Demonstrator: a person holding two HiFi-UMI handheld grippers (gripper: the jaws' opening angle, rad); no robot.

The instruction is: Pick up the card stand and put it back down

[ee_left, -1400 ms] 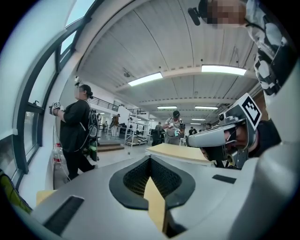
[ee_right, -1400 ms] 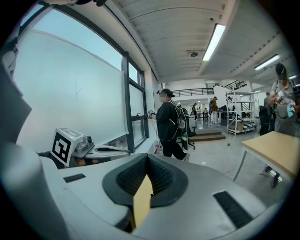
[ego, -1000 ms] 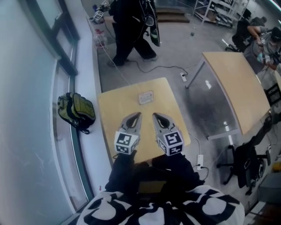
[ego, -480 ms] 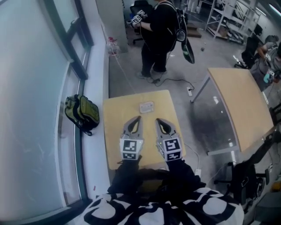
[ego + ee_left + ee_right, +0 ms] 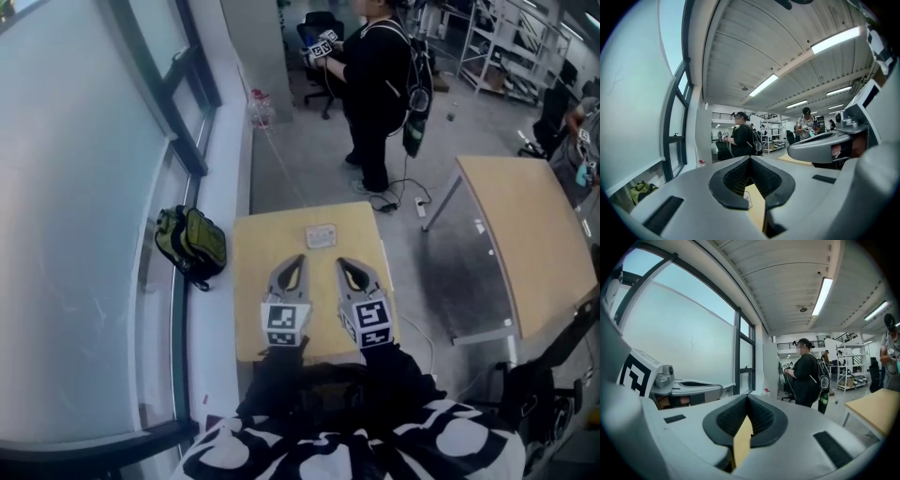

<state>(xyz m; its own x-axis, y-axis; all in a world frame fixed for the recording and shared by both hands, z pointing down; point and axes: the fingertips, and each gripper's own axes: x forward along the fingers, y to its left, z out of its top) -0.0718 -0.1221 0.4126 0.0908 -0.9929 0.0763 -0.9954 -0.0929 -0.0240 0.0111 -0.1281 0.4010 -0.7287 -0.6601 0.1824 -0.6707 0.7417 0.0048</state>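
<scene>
Pale wood, the bench (image 5: 253, 281) is the biggest thing here, and over the last second little on it has changed. The head view has swung to take in more of the room, while the left claw (image 5: 299, 258) and right claw (image 5: 341, 262) have kept side by side over its 6 o'clock half. Both are clenched on nothing. The card stand (image 5: 321, 235) has stayed flat near the bench's 12 o'clock edge, just beyond the claw tips and apart from them. That would suit a stand waiting to be lifted as well as one already set back down. As for containers, a green backpack (image 5: 192, 244) slumps on the window ledge at the bench's 9 o'clock, its contents hidden. A small bottle (image 5: 261, 108) stands further along at 11 o'clock, too small to tell its fill.
</scene>
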